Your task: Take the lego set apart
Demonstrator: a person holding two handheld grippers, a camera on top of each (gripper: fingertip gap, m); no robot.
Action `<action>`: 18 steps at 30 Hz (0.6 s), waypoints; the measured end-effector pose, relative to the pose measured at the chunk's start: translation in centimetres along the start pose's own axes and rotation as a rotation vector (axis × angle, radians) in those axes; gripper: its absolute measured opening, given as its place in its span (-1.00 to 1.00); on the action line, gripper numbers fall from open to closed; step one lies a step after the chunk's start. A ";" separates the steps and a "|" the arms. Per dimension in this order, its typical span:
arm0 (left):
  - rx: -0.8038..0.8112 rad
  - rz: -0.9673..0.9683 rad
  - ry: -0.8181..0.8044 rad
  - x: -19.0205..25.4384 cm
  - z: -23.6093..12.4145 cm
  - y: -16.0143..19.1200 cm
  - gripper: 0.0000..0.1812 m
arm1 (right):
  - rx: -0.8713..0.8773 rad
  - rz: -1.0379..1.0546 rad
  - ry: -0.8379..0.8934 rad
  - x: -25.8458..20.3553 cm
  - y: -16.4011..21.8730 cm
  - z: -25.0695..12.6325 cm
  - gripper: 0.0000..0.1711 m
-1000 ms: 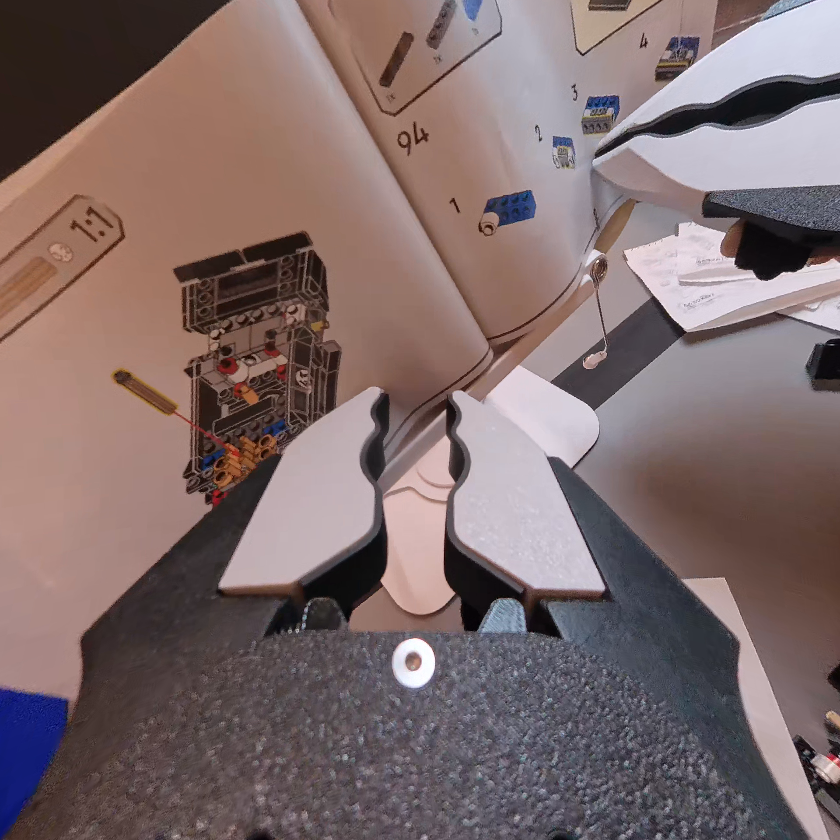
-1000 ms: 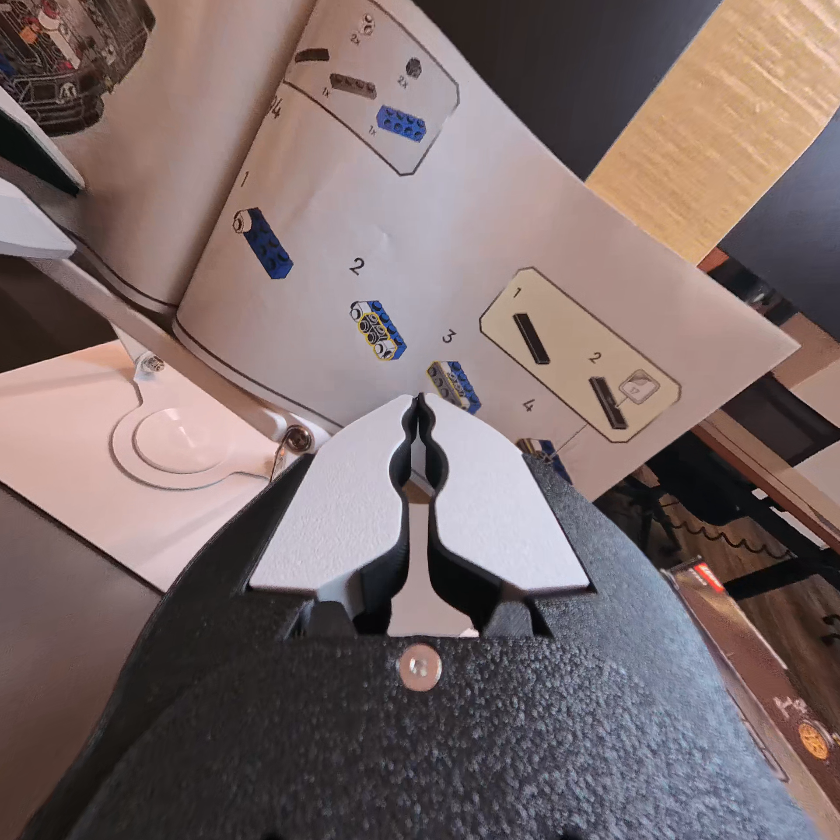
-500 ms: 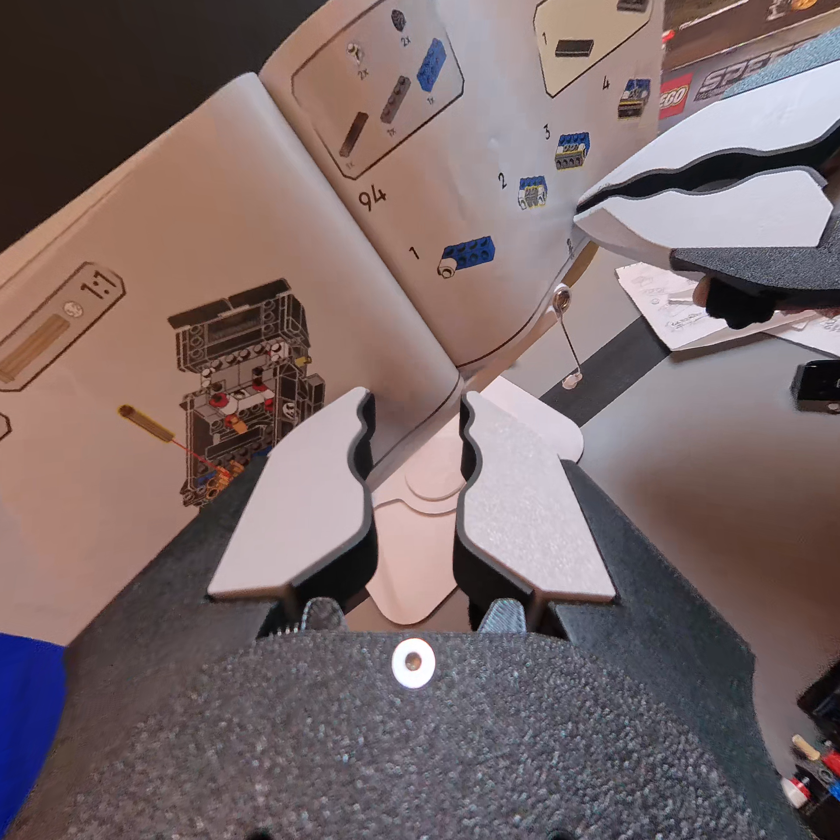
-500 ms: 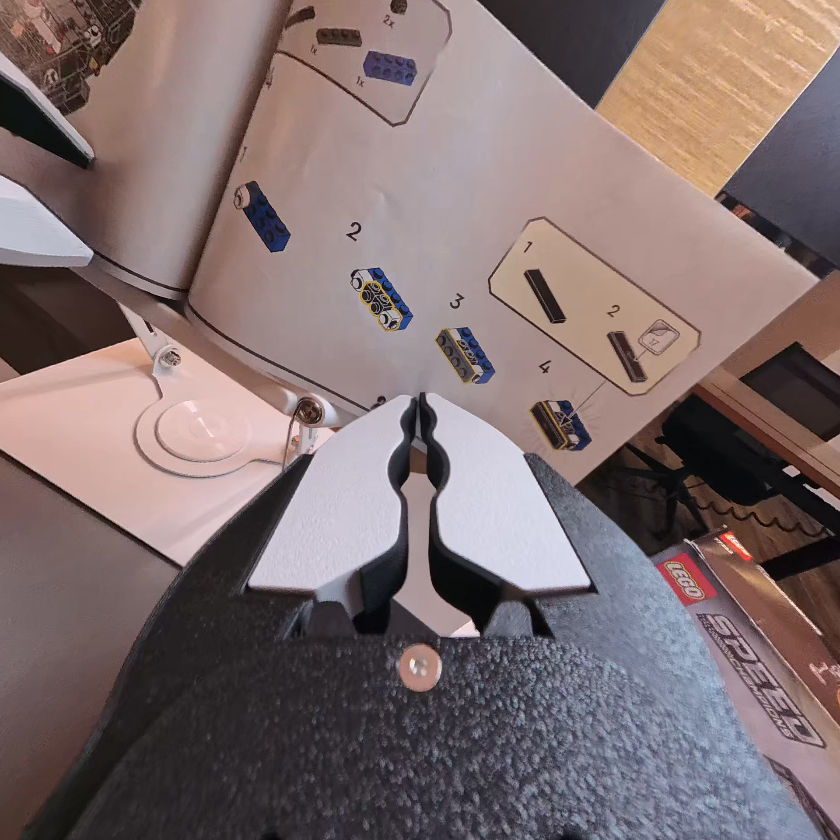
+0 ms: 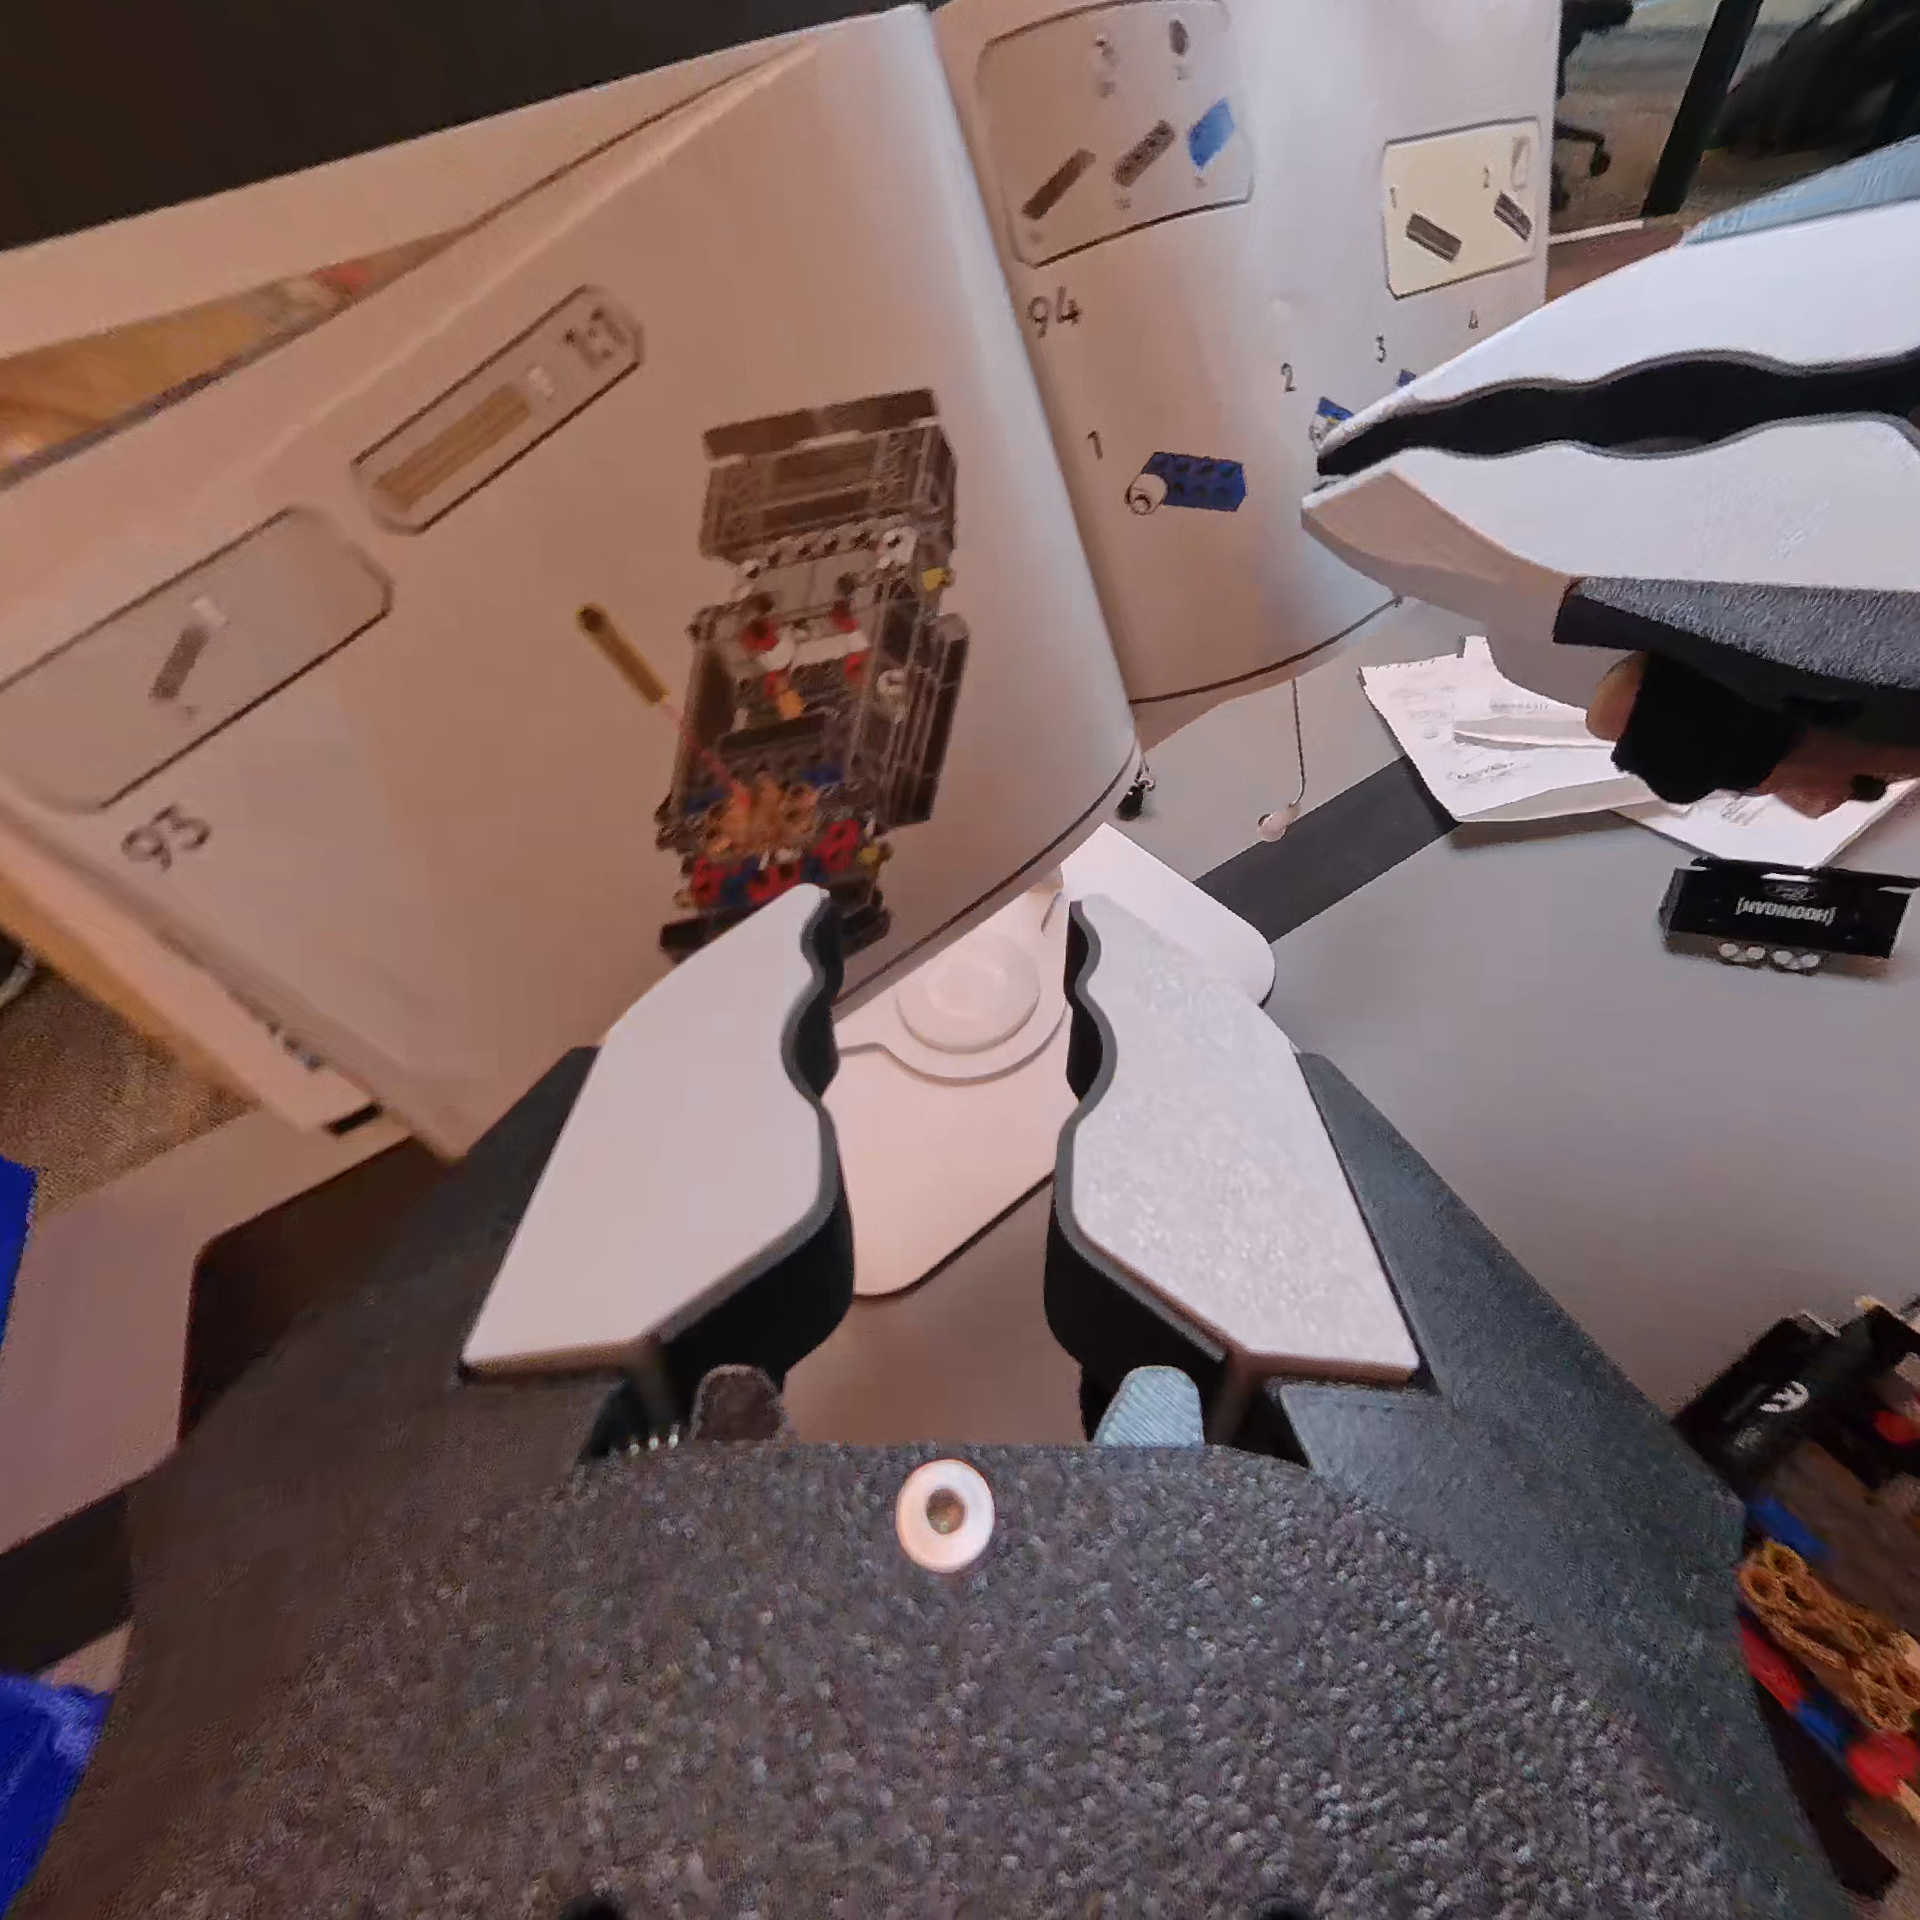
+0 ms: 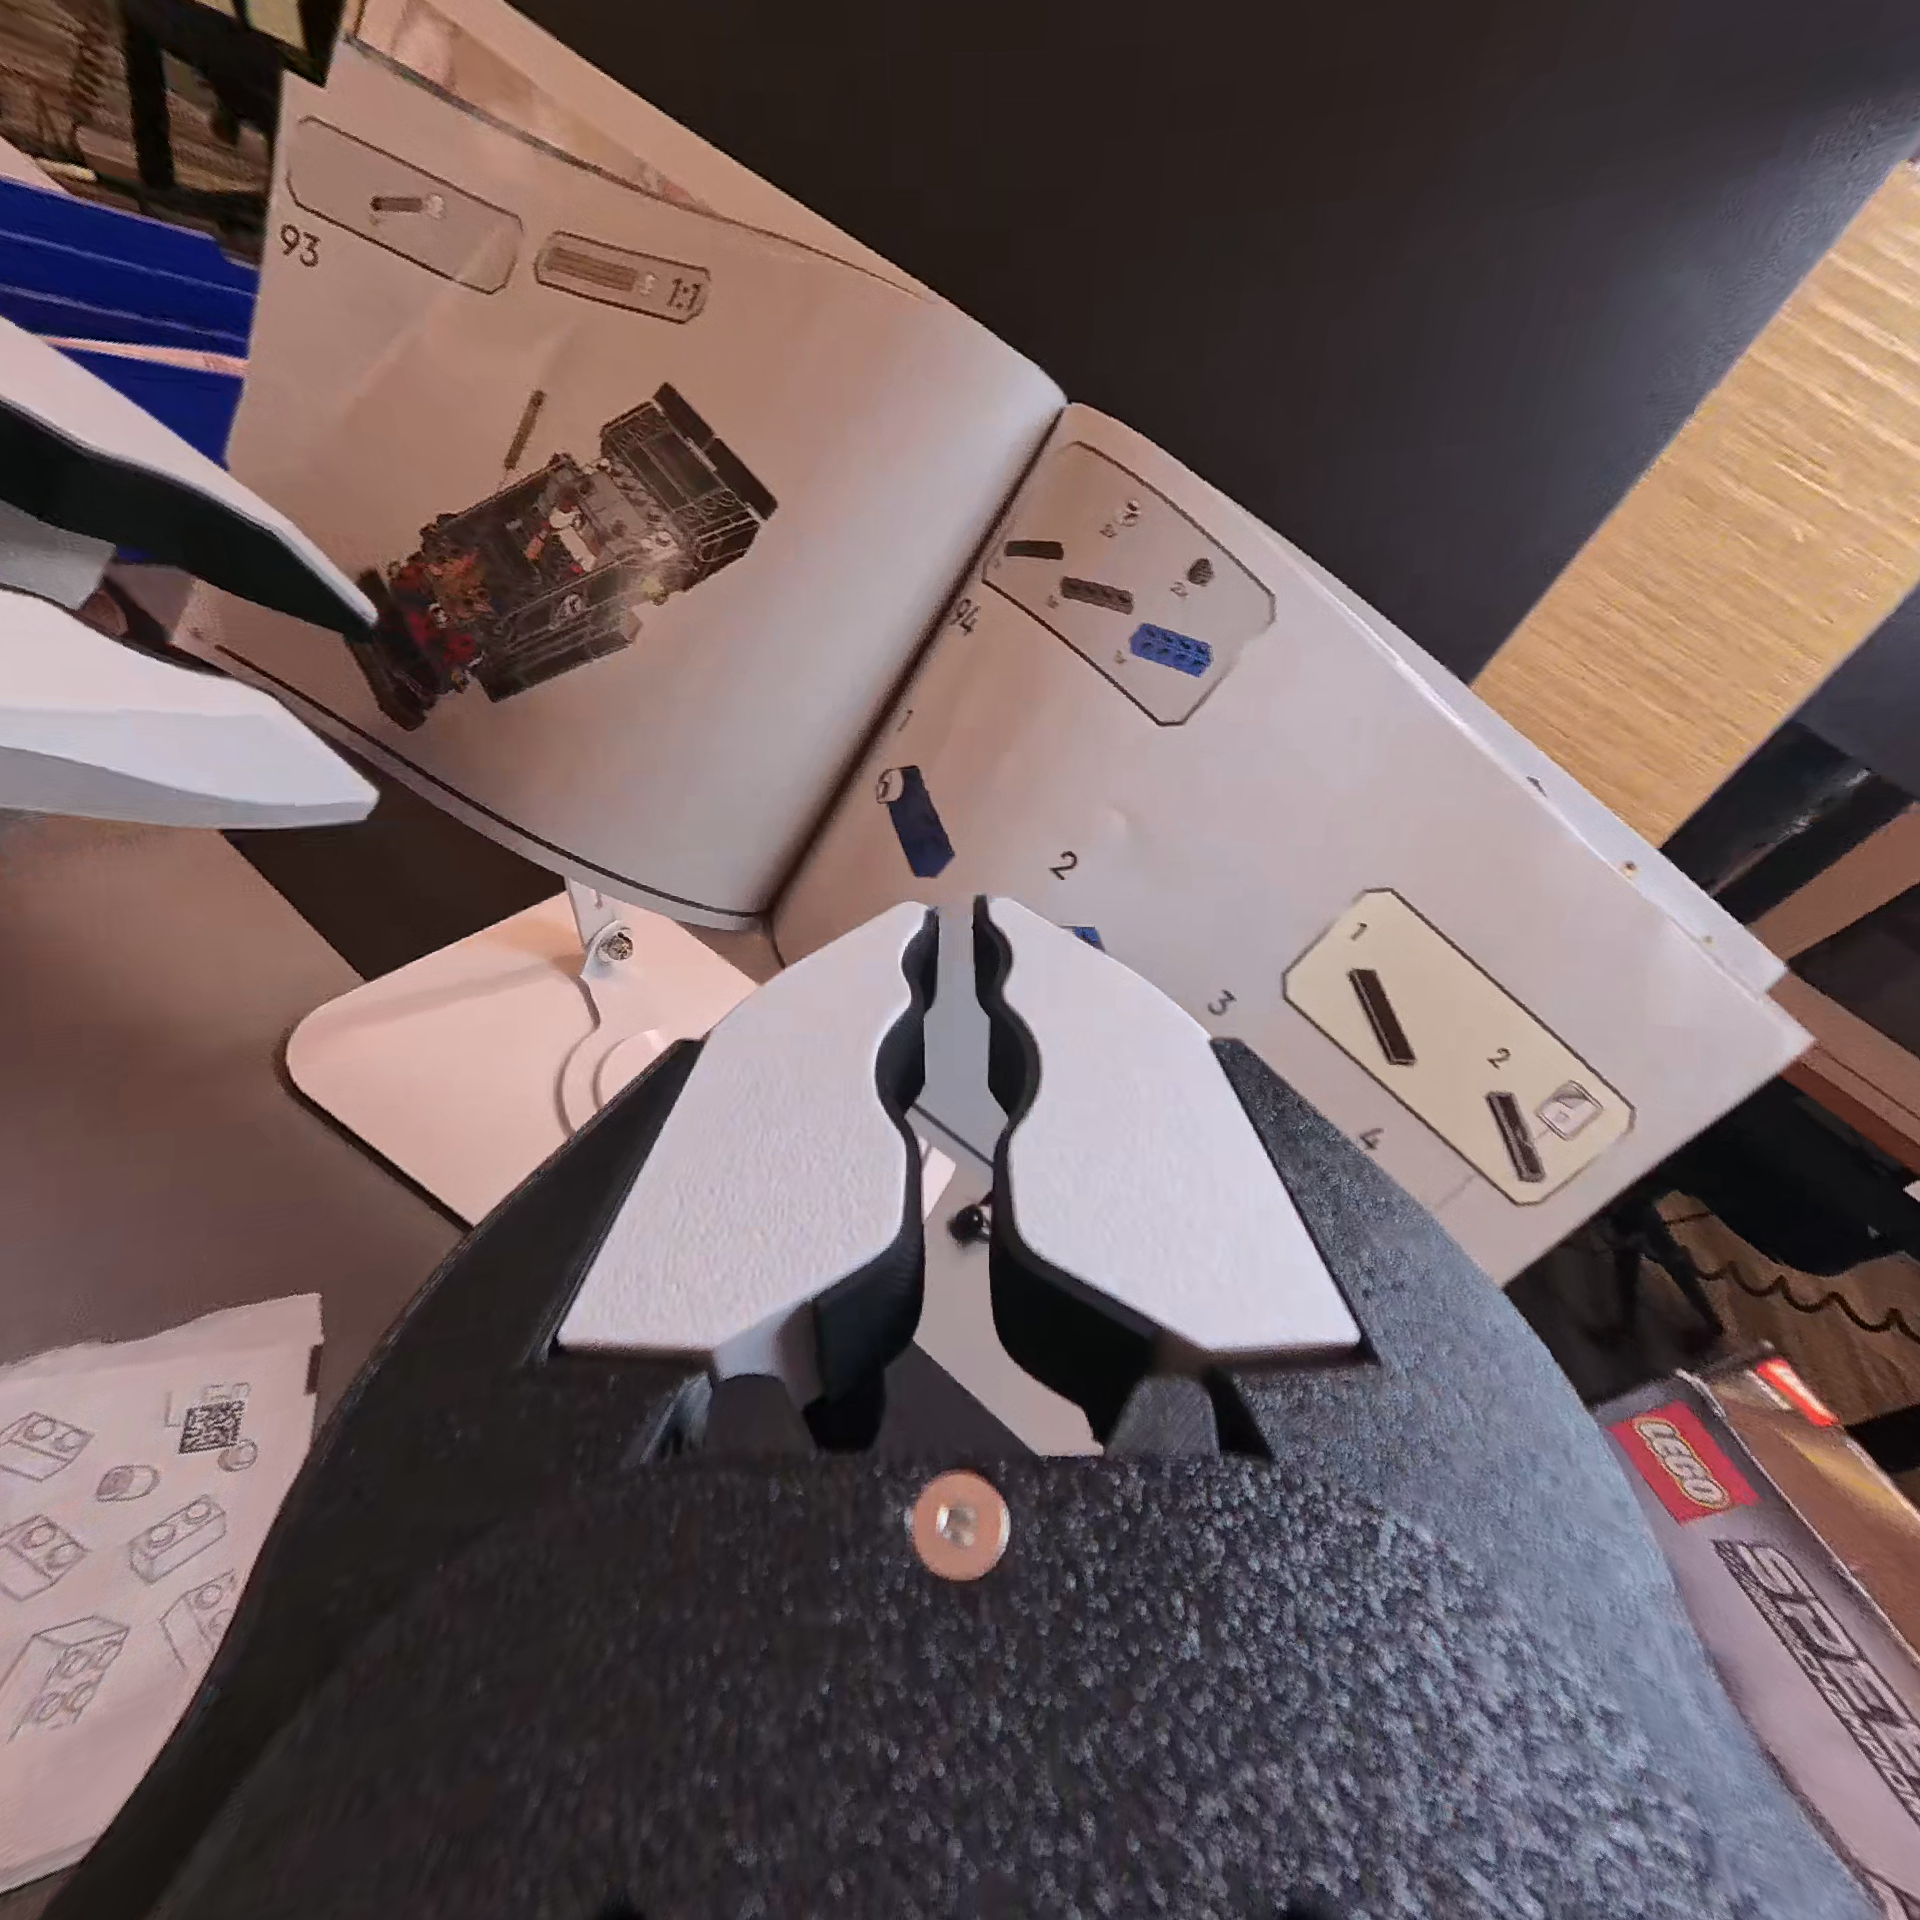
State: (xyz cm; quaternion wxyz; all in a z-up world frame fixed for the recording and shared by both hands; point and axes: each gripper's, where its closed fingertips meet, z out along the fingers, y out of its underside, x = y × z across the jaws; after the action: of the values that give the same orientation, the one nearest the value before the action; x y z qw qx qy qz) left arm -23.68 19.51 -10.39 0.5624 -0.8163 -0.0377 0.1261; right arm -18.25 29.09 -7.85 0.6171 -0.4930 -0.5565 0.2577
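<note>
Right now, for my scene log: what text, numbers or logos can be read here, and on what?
I won't quote writing; these things bear it.
Booklet on the stand: printed numbers on both pages.
Sheet: small print, a code square.
Box: logo and title.
Black block: white lettering.

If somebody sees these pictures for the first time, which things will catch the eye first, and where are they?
An open booklet stands on a white stand and fills the middle of both views. The left hand-held gripper is open just before the stand; the right hand-held gripper, slightly parted, points at the right page. A black plate lies on the grey table to the right.
</note>
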 end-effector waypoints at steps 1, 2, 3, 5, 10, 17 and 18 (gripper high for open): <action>0.008 -0.026 -0.001 -0.3 -0.6 0.2 -0.55 | -0.001 0.001 -0.006 -0.4 0.0 0.1 -0.92; 0.021 -0.046 -0.004 -0.7 -1.2 0.3 -0.55 | 0.000 0.003 -0.012 -0.7 -0.1 0.1 -0.92; 0.035 -0.060 -0.013 -1.1 -1.9 0.3 -0.55 | 0.004 0.005 -0.020 -1.0 -0.2 0.0 -0.92; 0.057 -0.086 -0.009 -1.5 -3.4 0.3 -0.58 | 0.011 0.008 -0.039 -1.7 -0.3 -0.3 -0.92; 0.091 -0.064 0.073 0.7 -7.3 -0.1 -0.63 | 0.030 0.057 -0.183 -4.0 -1.0 -2.6 -0.83; -0.108 0.025 0.580 14.9 -11.8 7.4 -0.50 | -0.158 -0.066 -0.745 -11.2 2.6 -11.2 -0.78; -0.149 0.048 0.608 16.3 -11.7 9.3 -0.46 | -0.208 -0.085 -0.838 -12.2 3.7 -12.8 -0.80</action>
State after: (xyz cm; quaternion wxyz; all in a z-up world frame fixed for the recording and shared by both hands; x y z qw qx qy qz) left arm -5.80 8.74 -17.77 0.4833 -0.8563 0.1426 -0.1136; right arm -8.34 15.78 -15.09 0.2950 -0.3820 -0.8019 0.3523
